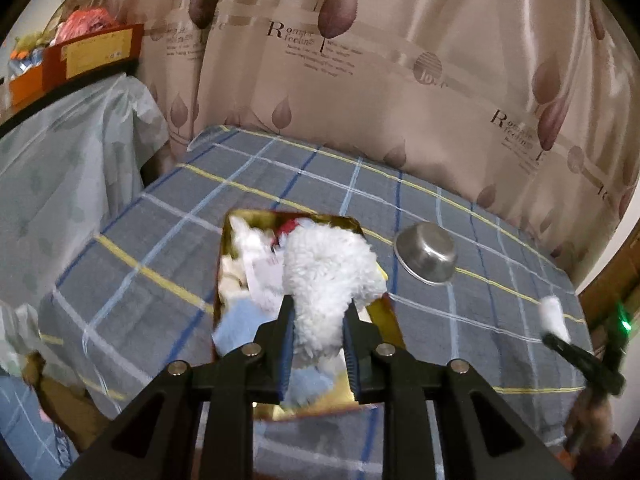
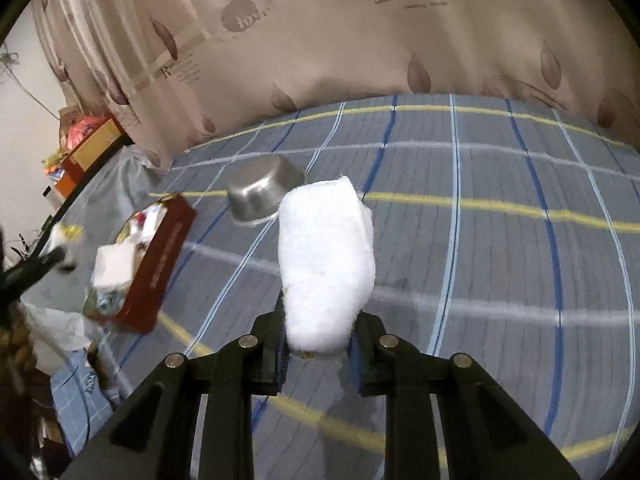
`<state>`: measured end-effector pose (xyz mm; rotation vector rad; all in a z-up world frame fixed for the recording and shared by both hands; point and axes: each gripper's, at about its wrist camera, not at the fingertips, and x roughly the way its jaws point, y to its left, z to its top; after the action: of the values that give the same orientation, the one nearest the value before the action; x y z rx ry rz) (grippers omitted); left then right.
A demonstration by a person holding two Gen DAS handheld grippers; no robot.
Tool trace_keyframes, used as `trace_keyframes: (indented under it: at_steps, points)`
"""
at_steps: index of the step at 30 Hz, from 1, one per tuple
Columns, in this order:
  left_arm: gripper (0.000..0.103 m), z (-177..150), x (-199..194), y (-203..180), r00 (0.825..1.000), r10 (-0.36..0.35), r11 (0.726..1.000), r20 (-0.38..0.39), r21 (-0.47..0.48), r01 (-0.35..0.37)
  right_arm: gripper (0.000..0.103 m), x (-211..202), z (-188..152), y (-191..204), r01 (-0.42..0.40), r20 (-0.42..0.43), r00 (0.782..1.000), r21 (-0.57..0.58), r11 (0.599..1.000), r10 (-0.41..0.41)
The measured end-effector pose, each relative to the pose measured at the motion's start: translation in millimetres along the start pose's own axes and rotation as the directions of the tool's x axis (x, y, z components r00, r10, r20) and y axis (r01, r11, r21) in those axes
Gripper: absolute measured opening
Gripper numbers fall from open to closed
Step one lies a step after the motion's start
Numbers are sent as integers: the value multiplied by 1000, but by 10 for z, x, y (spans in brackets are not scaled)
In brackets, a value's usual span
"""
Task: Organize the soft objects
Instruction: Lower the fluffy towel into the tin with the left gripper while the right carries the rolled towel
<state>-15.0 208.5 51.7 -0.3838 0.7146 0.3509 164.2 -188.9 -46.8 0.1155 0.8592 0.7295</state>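
The left gripper [image 1: 318,344] is clamping a fluffy white plush [image 1: 328,280] between its fingers, holding it over the box [image 1: 384,320], a gold-lined, red-sided carton lying on the plaid bedspread [image 1: 160,240]. The box is already holding other soft things: white pieces, a pale blue cloth [image 1: 236,326] draping over its near edge, and something red at the far end. The right gripper [image 2: 318,344] is pinching a smooth white pad [image 2: 326,264], its fingers closed narrowly on the lower end while the rest is sticking up and forward above the bedspread [image 2: 500,260]. In the right wrist view the box [image 2: 160,264] is sitting well to the left, with the left gripper showing blurred just beside it. An upturned steel bowl [image 1: 427,255] is resting on the bed near the box, between it and the curtain [image 1: 360,80]. In the left wrist view the pad is appearing at the far right edge, blurred.
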Motion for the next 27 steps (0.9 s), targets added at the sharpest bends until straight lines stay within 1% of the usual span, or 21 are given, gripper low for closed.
trace_keyframes:
  at_steps: [3,6,9,11,13,15,18,20,22,23,25,27]
  points:
    - [23,136,227,86,1000,-2,1000,-12,4,2,21,-31,-87,49,4,-11,1000,5,1000,-4]
    - [23,239,489,176,999,1,1000,-39,-9,-1,21,-98,-160,113,1,-16,1000,-1,1000,-1]
    - [23,321,706,252,998,5,1000,-55,-21,-6,21,-89,-152,205,4,-23,1000,-18,1000,-4]
    - [23,362,813,283,998,21,1000,-55,-21,-22,21,-93,-152,267,3,-23,1000,-28,1000,-4]
    - [23,389,887,304,998,23,1000,-58,-14,-24,22,-61,-148,313,-3,-30,1000,-36,999,2]
    - [24,395,957,319,997,53,999,-58,1,-53,22,-34,-147,356,-6,-34,999,-42,999,5]
    - [25,375,1030,375,996,60,998,-66,-3,-60,22,8,-150,414,-13,-45,999,-51,999,11]
    - [28,357,1074,420,995,57,998,-77,-12,-58,22,32,-152,433,-21,-51,999,-51,998,19]
    - [35,334,1103,444,995,50,999,-84,-16,-52,22,42,-156,449,-28,-56,998,-50,998,25]
    - [38,321,1101,447,995,66,998,-79,-10,-67,22,47,-158,474,-32,-58,998,-54,998,28]
    - [51,312,1092,438,993,87,996,-83,-6,-87,22,48,-156,515,-35,-59,998,-61,998,32]
    - [54,312,1071,426,991,103,995,-91,-2,-103,22,48,-156,575,-46,-60,997,-68,997,42]
